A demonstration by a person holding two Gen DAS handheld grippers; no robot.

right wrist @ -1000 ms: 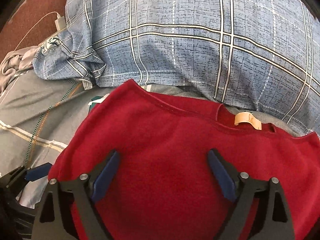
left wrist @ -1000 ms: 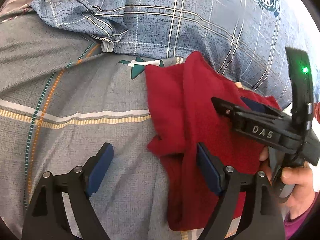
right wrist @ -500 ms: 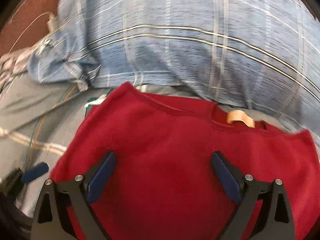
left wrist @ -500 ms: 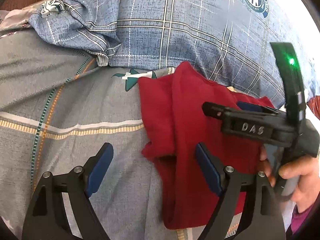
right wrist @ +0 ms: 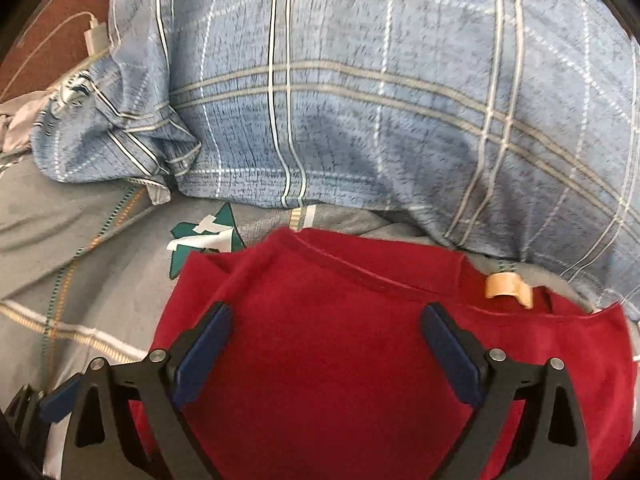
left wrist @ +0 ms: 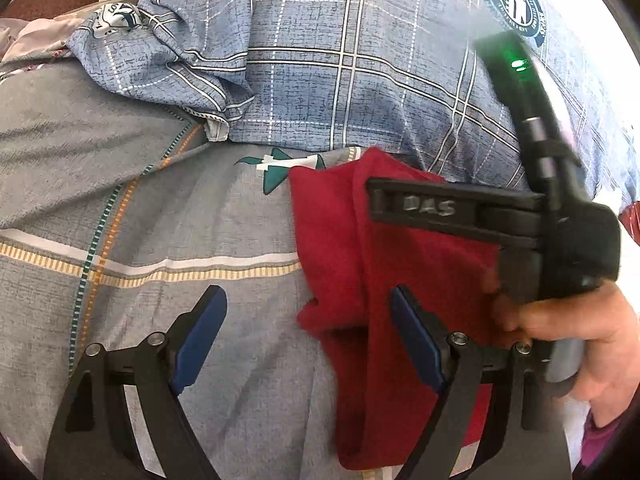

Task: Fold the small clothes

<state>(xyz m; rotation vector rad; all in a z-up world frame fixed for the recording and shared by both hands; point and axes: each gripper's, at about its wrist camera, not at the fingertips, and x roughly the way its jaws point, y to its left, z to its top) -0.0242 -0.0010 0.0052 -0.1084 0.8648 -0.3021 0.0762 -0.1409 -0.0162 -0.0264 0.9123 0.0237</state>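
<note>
A small red garment [left wrist: 344, 264] lies on the grey bedsheet [left wrist: 140, 208], its left side folded inward with a bunched edge. In the right wrist view the red garment [right wrist: 328, 360] fills the lower half, with its neckline and tan label [right wrist: 506, 286] at the far side. My left gripper [left wrist: 308, 336] is open and empty, its right finger over the garment's left edge. My right gripper [right wrist: 326, 344] is open and empty, above the garment's middle. The right gripper's body [left wrist: 520, 216] also shows in the left wrist view, held by a hand.
A blue plaid pillow [left wrist: 360, 60] lies just behind the garment; it also shows in the right wrist view [right wrist: 360, 100]. A white charger and cable [right wrist: 94, 38] lie at the far left. The left gripper's fingertip [right wrist: 60, 400] shows at the lower left.
The right gripper has drawn back and lifted a little from the garment. The left gripper has shifted slightly, and the garment's far edge looks more folded in. Both stay open.
</note>
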